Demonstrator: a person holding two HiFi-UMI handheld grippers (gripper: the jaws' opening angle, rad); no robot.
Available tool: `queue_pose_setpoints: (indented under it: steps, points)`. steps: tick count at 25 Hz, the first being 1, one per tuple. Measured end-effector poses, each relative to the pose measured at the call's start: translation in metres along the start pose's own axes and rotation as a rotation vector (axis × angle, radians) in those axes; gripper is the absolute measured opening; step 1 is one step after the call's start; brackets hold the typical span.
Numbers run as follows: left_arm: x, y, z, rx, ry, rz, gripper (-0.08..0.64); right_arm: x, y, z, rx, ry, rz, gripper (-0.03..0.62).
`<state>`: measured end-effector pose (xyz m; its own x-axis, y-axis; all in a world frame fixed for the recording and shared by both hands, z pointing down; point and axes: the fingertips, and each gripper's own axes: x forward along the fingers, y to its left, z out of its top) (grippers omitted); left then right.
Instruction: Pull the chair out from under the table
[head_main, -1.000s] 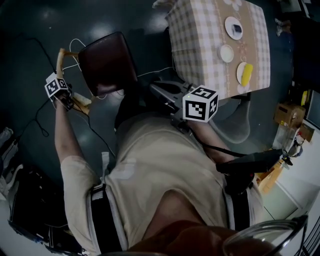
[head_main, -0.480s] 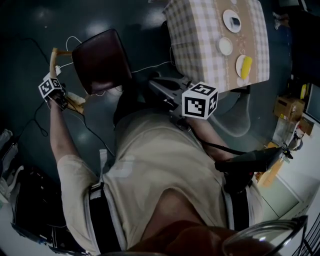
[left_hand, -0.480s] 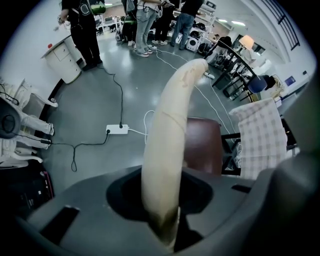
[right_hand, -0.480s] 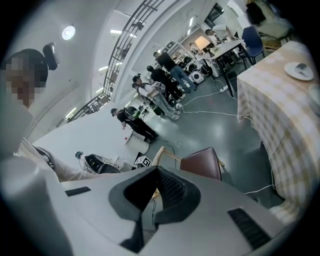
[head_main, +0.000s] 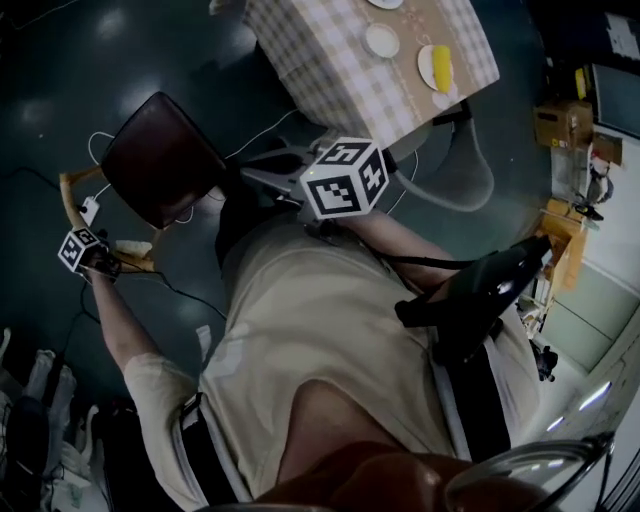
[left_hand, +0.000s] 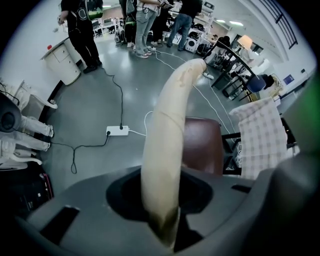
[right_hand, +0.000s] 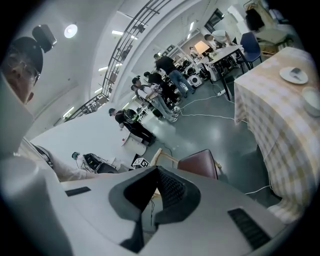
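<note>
Beside the table (head_main: 320, 60), chair (head_main: 160, 160) slightly farther out than before

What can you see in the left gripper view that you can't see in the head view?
Only the left gripper view: people standing far across the room, and how its jaws close on the chair's pale back rail. Only the head view: the white plates and the person's beige shirt. Both: the dark red chair seat and the checked tablecloth.
</note>
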<state>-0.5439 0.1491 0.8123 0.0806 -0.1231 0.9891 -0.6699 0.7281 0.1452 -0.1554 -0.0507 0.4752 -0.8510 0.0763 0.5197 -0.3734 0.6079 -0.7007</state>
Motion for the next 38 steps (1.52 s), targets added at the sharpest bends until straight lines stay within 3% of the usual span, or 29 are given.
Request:
queue_pose_setpoints:
  steps: [4,9,16,20,22,25,26,28,30,33,36,38]
  points:
    - [0.002,0.002,-0.001,-0.011,0.012,-0.005,0.110,-0.007,0.001,-0.001,0.038,-0.041,-0.001,0.008]
    - [0.001,0.018,-0.017,-0.027,0.014,0.087,0.140,-0.018,0.004,-0.008,0.159,-0.078,0.066,0.008]
    - [0.004,0.008,-0.018,-0.006,-0.040,0.097,0.148,-0.037,-0.006,-0.023,0.147,-0.070,0.062,0.008]
    - [-0.034,0.016,-0.004,-0.037,-0.227,0.179,0.259,-0.060,-0.014,-0.030,0.162,-0.096,0.058,0.008]
    - [-0.065,0.009,0.005,-0.044,-0.365,0.191,0.262,-0.076,-0.018,-0.034,0.181,-0.122,0.068,0.008]
    - [-0.115,-0.018,0.012,0.004,-0.538,0.197,0.261,-0.095,-0.020,-0.039,0.194,-0.143,0.106,0.008]
    - [-0.131,-0.033,0.014,0.027,-0.589,0.174,0.240,-0.099,-0.020,-0.040,0.189,-0.146,0.123,0.008]
    - [-0.162,-0.071,0.017,0.066,-0.688,0.080,0.079,-0.107,-0.019,-0.042,0.174,-0.149,0.163,0.008]
    - [-0.191,-0.116,0.011,0.122,-0.760,-0.018,0.024,-0.117,-0.015,-0.043,0.151,-0.154,0.208,0.008]
    - [-0.232,-0.194,-0.009,0.209,-0.834,-0.170,0.009,-0.135,-0.013,-0.048,0.112,-0.165,0.255,0.008]
    - [-0.285,-0.286,-0.025,0.246,-0.944,-0.420,0.009,-0.150,-0.016,-0.052,0.084,-0.174,0.288,0.008]
    - [-0.324,-0.346,-0.044,0.348,-1.008,-0.518,0.009,-0.157,-0.013,-0.054,0.068,-0.180,0.310,0.008]
